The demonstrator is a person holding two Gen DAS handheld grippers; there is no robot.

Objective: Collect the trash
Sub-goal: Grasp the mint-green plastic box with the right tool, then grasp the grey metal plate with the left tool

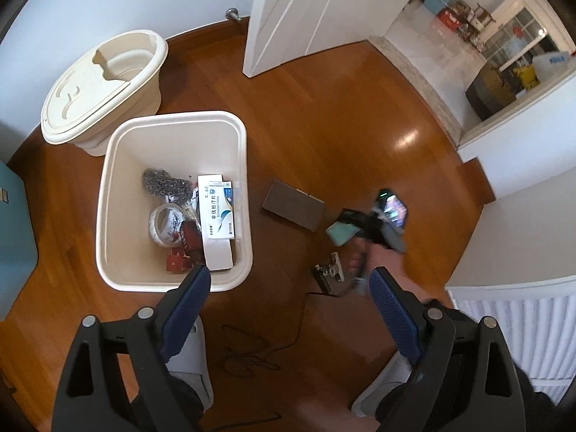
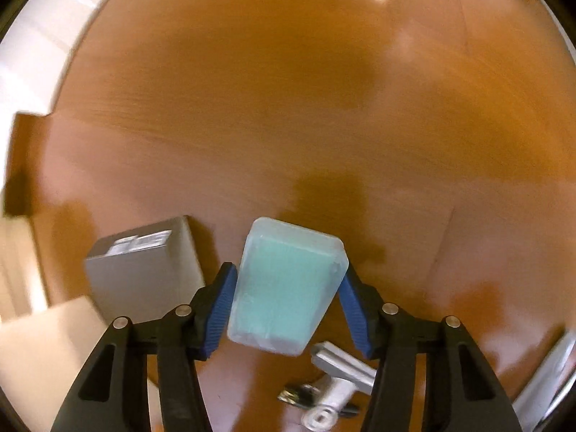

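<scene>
Left wrist view: floor (image 1: 324,136) seen steeply from high up. Right wrist view: held close above it. Grey box (image 1: 292,207) (image 2: 144,270) shared.

A pale teal plastic box (image 2: 288,284) sits tilted above the wood floor, near the cream bin (image 1: 172,201).

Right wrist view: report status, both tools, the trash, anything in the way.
Left tool open, empty, beside the bin. Right tool clamped on the teal packet. Grey box and metal clip on the floor close by.
</scene>
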